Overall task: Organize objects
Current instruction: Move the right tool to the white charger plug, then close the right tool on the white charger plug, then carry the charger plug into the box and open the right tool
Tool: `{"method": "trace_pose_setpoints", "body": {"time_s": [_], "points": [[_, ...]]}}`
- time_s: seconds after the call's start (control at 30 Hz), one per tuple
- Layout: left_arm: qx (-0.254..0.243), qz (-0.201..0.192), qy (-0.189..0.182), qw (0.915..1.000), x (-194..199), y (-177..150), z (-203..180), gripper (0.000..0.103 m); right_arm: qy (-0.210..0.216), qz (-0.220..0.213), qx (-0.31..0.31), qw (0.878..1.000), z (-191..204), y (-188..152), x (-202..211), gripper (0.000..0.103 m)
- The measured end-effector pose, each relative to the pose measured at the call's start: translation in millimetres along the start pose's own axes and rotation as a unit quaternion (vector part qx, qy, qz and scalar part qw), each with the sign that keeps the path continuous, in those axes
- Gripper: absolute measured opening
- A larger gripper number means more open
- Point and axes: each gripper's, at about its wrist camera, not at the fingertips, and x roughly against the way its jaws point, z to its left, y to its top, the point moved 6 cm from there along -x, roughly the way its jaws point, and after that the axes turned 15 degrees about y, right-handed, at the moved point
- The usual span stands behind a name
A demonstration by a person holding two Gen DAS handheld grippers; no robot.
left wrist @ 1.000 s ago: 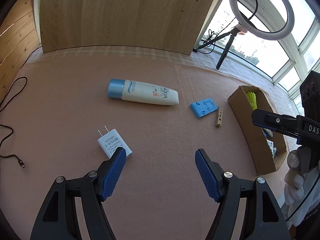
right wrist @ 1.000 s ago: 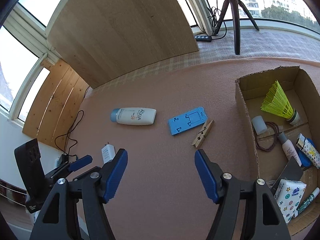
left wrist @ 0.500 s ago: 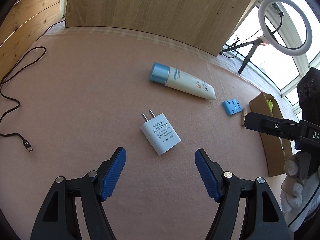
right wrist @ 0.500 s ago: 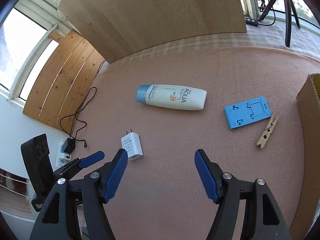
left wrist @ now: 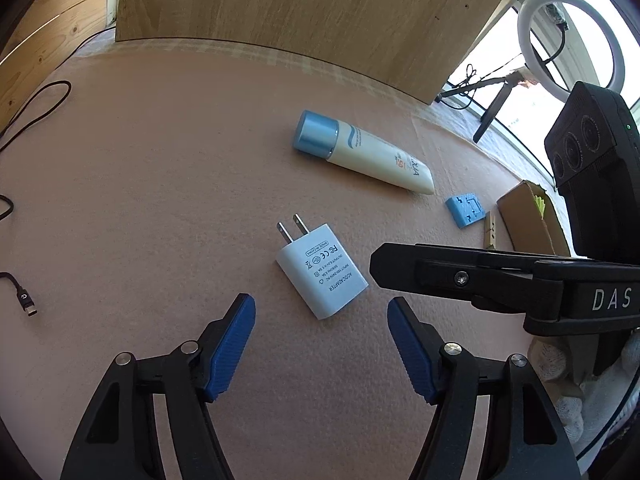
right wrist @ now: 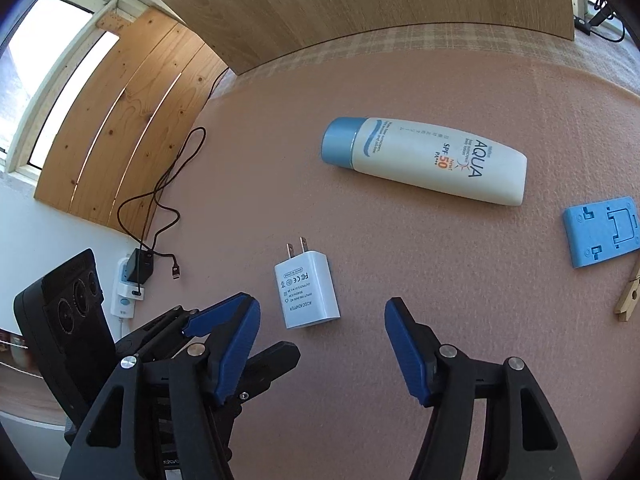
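A white plug adapter (left wrist: pixel 320 270) (right wrist: pixel 306 288) lies flat on the pink mat, prongs pointing away. My left gripper (left wrist: pixel 320 302) hangs over its near end; the jaws are closing and the blue pads stand clear of it on both sides. My right gripper (right wrist: pixel 322 304) is over the same adapter from the other side, also closing, with its pads off the adapter. Its black finger (left wrist: pixel 440 268) reaches in from the right in the left wrist view. Beyond lie a white sunscreen tube (left wrist: pixel 368 152) (right wrist: pixel 432 160) with a blue cap, a blue phone stand (left wrist: pixel 464 210) (right wrist: pixel 600 232) and a wooden clothespin (left wrist: pixel 489 232) (right wrist: pixel 628 300).
An open cardboard box (left wrist: pixel 524 220) stands at the mat's right edge. A black cable (left wrist: pixel 24 300) (right wrist: pixel 160 200) trails onto the mat at the left, down from a power strip (right wrist: pixel 128 292). A wooden board (left wrist: pixel 300 8) closes the back, beside a ring light (left wrist: pixel 572 40).
Both grippers came down and closed in on the adapter. The right one swung left, away from the box, which left its view. The adapter now sits centred before both.
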Motion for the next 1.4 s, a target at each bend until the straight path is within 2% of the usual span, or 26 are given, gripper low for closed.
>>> {"method": "trace_pose_setpoints", "body": {"time_s": [0.37,0.53,0.67,0.97,1.4], "points": [[-0.008,0.01,-0.019,0.9997,-16.5,3.3,-7.7,0.058,0.01,0.023,-0.017,1.0,-0.6,7.3,-27.9,0.05],[-0.014,0.011,-0.024,0.9996,-21.4,4.2,-10.8,0.048,0.011,0.035,-0.016,0.999,0.1,5.4,-36.4,0.039],[-0.013,0.008,-0.023,0.9996,-22.3,5.3,-11.0,0.047,0.007,0.036,-0.017,0.999,-1.5,3.6,-37.5,0.034],[-0.028,0.012,-0.032,0.999,-18.4,-5.7,-29.2,0.046,0.007,0.026,-0.031,0.999,-11.2,-9.6,-21.6,0.031],[-0.094,0.016,-0.044,0.9945,-5.5,-33.2,-105.8,0.046,-0.003,-0.018,-0.062,0.998,-40.8,-45.4,37.5,0.031]]}}
